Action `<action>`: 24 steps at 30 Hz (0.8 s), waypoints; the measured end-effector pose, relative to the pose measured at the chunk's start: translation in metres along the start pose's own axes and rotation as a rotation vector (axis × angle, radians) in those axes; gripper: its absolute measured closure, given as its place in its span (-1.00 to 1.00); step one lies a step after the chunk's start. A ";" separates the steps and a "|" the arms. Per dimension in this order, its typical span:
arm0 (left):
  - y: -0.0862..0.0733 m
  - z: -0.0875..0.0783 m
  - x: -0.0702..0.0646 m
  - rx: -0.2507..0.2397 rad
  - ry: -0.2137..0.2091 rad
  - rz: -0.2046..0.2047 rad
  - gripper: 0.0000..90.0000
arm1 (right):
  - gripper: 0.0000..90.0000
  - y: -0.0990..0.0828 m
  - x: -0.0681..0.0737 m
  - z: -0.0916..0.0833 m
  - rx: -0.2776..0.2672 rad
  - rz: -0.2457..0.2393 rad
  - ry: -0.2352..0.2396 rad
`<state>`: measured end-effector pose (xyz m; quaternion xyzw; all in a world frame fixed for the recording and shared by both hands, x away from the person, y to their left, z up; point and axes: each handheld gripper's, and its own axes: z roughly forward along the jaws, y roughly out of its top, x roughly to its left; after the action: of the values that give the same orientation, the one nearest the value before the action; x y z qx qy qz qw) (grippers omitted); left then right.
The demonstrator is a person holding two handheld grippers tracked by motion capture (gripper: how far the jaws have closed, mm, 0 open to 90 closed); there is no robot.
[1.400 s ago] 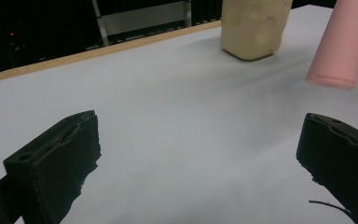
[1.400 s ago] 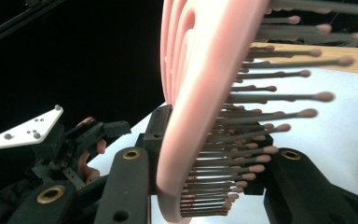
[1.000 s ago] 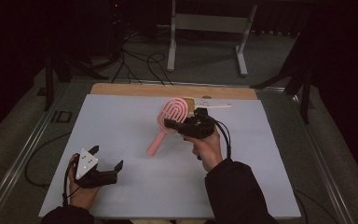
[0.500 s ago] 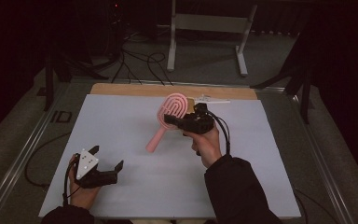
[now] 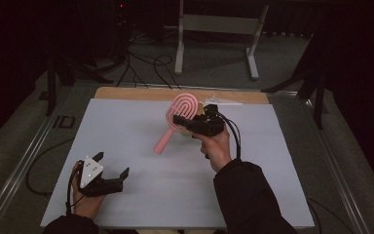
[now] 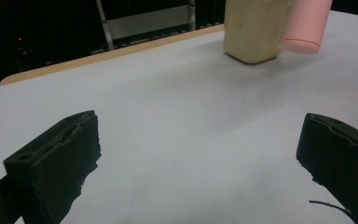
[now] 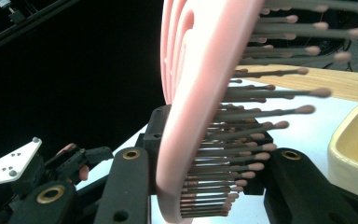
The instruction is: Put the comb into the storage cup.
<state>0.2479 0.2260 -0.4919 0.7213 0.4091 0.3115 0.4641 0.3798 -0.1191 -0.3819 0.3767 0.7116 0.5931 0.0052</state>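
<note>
1 pink hairbrush (image 5: 180,116) is pinched at its head by the right gripper (image 5: 187,122), lifted just beside the cream container (image 7: 354,149). The left gripper (image 5: 113,176) rests spread, well apart from it. Next likely calls for lowering the brush in.

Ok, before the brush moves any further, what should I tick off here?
1. Right tongs clamped on the pink hairbrush: ok, its head sits between the jaws.
2. Brush clear of the table: ok, handle hangs raised.
3. Cream container free to receive it: cannot tell, its opening is barely seen.
4. Left tongs out of the way: ok, open and resting near the table's front edge.
5. Cable not snagging the brush: ok, it trails behind the hand.
</note>
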 end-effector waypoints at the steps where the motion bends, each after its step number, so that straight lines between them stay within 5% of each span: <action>1: 0.000 0.000 0.000 0.000 0.001 0.001 -1.00 | 0.41 0.000 -0.001 0.000 -0.002 0.000 0.000; 24: 0.000 -0.001 0.000 -0.004 0.006 0.002 -1.00 | 0.41 0.017 -0.010 0.001 -0.021 -0.005 -0.045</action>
<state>0.2472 0.2262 -0.4915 0.7197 0.4090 0.3152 0.4641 0.3968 -0.1231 -0.3720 0.3880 0.7059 0.5920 0.0269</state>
